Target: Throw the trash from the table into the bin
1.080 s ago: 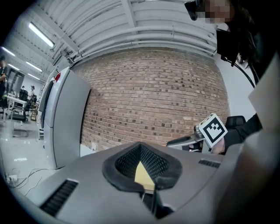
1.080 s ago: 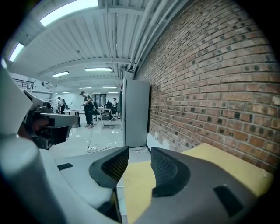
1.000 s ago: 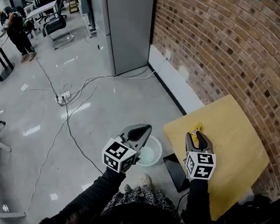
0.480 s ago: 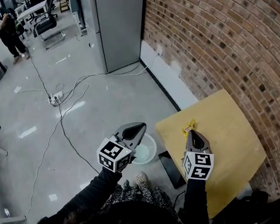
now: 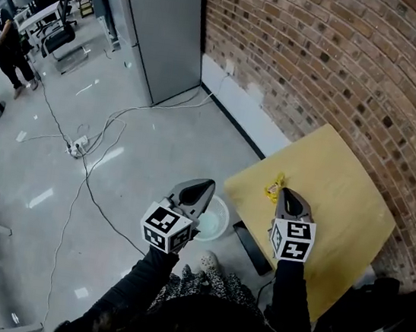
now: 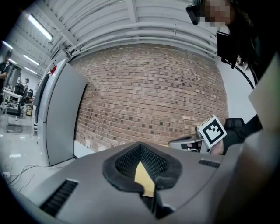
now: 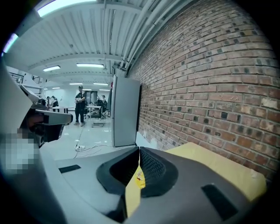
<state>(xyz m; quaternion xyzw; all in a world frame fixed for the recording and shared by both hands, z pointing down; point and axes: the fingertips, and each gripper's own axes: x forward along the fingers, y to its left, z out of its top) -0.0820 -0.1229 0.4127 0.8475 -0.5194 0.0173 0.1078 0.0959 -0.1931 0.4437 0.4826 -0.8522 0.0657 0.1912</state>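
Over the table [image 5: 344, 180], the right tool [image 5: 287, 191] tilts down pinching a yellow wrapper [image 5: 273, 186]; the left tool [image 5: 207, 184] is closed.

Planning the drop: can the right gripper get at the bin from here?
Probably yes. The bin sits open on the floor beside the table corner, close to the right gripper; only the left gripper hangs over part of it.

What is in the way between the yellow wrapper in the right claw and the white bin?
Nothing visible is. The right claw is shut on the yellow wrapper at the table edge, and the white bin stands on the floor just beside that edge. The left claw hangs by the bin's other side.
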